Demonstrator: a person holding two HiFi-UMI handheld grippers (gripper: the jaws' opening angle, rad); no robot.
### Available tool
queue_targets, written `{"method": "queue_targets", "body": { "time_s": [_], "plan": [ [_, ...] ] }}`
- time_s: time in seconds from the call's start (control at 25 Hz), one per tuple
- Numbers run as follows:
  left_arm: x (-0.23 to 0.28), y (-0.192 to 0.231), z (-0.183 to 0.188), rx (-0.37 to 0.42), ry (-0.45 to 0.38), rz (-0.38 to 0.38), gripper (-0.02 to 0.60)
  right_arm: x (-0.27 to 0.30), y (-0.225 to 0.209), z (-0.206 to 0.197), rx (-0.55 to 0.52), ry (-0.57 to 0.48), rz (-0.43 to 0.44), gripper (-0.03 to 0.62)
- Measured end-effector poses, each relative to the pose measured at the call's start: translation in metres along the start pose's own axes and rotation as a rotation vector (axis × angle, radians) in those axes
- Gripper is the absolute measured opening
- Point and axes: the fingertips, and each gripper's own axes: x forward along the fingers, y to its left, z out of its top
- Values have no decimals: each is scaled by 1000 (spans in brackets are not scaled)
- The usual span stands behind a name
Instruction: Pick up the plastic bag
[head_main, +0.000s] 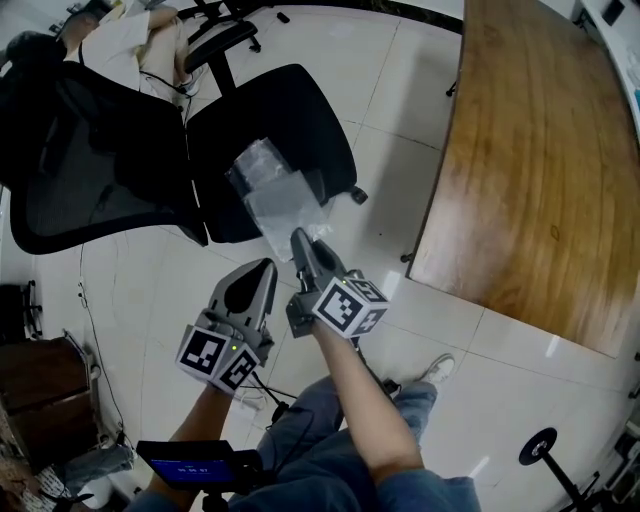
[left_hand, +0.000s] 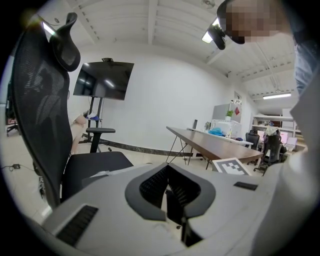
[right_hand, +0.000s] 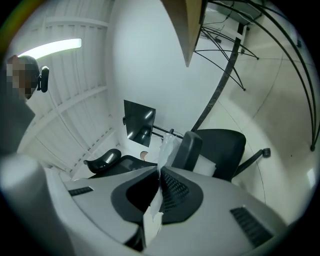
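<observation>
A clear, crumpled plastic bag (head_main: 275, 195) hangs just above the seat of a black office chair (head_main: 310, 110). My right gripper (head_main: 298, 240) is shut on the bag's near edge. In the right gripper view a strip of the bag (right_hand: 152, 212) runs between the closed jaws and the rest of it rises beyond the tips. My left gripper (head_main: 266, 266) sits beside the right one, lower and to its left, apart from the bag, with its jaws together and nothing in them. In the left gripper view the left gripper (left_hand: 169, 187) points toward the chair seat (left_hand: 97, 162).
The chair's mesh back (head_main: 90, 170) stands to the left. A long wooden table (head_main: 540, 150) fills the right side. A person sits at the far top left (head_main: 140, 40). My legs and a shoe (head_main: 435, 370) are below, with a small screen (head_main: 185, 465) and a round base (head_main: 545, 445).
</observation>
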Motion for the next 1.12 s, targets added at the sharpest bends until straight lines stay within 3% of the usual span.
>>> {"method": "queue_targets", "body": {
  "time_s": [0.52, 1.12],
  "plan": [
    [2, -27, 56, -7, -114, 8, 15, -12, 69, 51, -124, 61, 74, 13],
    [-2, -105, 112, 18, -207, -17, 15, -63, 138, 137, -269, 127, 183, 11]
  ]
}}
